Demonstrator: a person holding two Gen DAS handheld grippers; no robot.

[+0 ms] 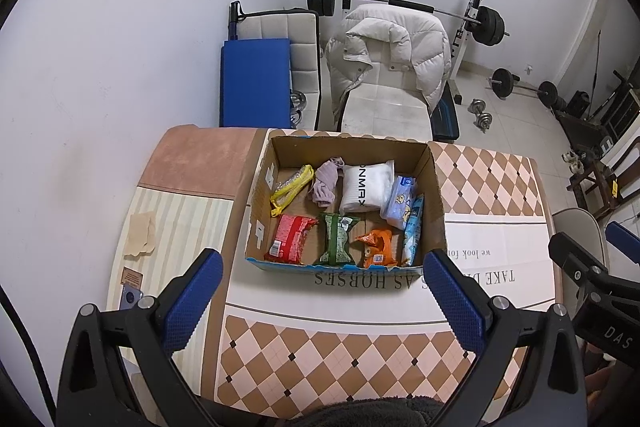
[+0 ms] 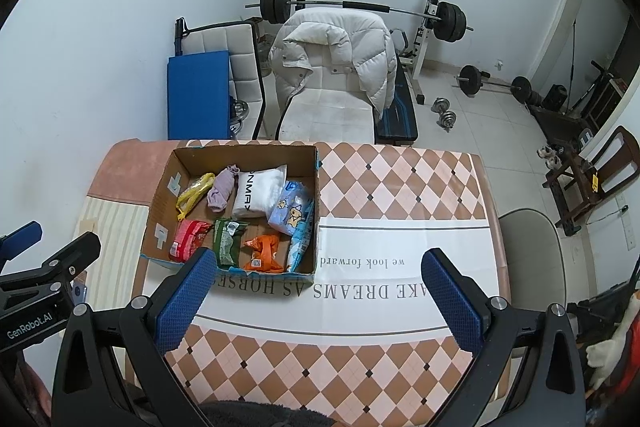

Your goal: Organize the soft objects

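One open brown cardboard box (image 1: 434, 187) holds eight soft things: one yellow-trimmed mesh bag (image 1: 290, 189), one lilac cloth roll (image 1: 326, 183), one white sock pack (image 1: 366, 189), two blue-printed tissue packs (image 1: 398, 203), and three snack packets, red (image 1: 290, 239), green (image 1: 337, 239) and orange (image 1: 378, 247).

Both wrist views look down and forward over the table (image 1: 480, 183) from its near edge — sharing the cardboard box (image 1: 344, 147), chair and weight bench beyond.
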